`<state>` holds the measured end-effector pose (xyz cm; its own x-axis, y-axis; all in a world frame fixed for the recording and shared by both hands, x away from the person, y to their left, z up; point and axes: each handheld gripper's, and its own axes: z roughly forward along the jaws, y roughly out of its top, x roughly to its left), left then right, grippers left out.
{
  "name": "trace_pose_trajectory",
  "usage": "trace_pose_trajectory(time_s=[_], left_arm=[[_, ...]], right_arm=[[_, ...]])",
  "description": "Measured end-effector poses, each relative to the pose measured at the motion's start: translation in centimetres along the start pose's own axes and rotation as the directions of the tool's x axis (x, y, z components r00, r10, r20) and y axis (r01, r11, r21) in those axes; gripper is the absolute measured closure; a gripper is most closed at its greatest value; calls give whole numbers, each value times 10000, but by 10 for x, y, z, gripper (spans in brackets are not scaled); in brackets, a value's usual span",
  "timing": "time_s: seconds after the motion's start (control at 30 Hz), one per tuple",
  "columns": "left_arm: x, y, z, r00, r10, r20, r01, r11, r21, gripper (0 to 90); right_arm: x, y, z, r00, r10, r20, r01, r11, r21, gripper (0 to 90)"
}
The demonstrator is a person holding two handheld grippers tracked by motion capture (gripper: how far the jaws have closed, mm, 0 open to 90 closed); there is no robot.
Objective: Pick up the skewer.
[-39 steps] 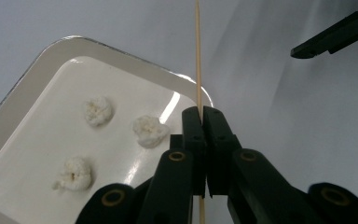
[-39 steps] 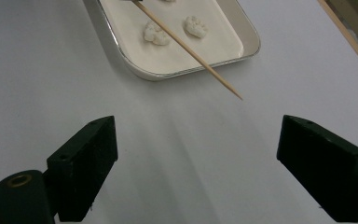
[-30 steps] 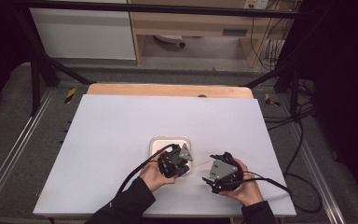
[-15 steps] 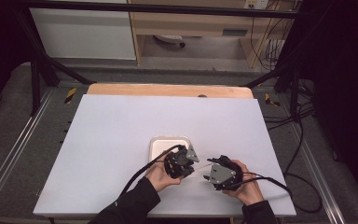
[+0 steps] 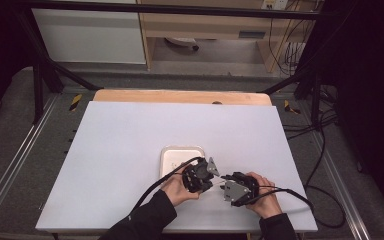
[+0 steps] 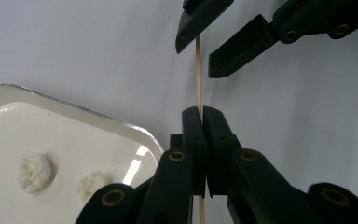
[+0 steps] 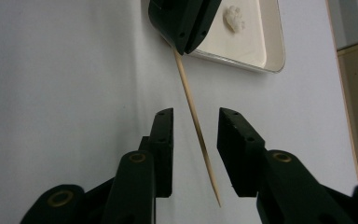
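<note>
Left tool (image 6: 204, 135) clamps skewer (image 7: 193, 116); right tool (image 7: 195, 140) closing, jaws astride, untouching; tray (image 7: 272, 56) near.

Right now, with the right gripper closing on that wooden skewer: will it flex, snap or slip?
The skewer looks thin and straight, so probably light and a bit springy. The left gripper is shut on one end. The right gripper has just been closing around it, pads not yet touching. Being so slender, it may snap if the grippers twist. Smooth and round, it could roll between the pads.
</note>
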<state>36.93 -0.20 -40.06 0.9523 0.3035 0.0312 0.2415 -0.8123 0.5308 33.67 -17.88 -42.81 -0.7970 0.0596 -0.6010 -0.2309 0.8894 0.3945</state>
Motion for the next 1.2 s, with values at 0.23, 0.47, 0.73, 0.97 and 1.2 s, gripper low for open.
trace_pose_trajectory(time_s=[0.23,0.47,0.73,0.97,1.2], left_arm=[[-3,5,4,9999,145,50,-145,9998,127,884],[-6,8,6,9996,226,141,-228,9997,110,884],[-7,8,7,9994,262,227,-264,9996,117,884],[-7,8,7,9992,252,294,-255,9996,87,884],[-6,7,5,9989,364,310,-364,9993,-16,877]], right_arm=[[2,-1,1,9986,-495,-161,496,9987,64,742],[4,-1,1,9955,-904,-279,910,9956,215,822],[5,-1,1,9901,-1306,-510,1322,9908,287,872],[6,-1,0,9866,-1557,-484,1573,9871,307,882],[6,-1,-2,9871,-1491,-584,1508,9882,252,891]])
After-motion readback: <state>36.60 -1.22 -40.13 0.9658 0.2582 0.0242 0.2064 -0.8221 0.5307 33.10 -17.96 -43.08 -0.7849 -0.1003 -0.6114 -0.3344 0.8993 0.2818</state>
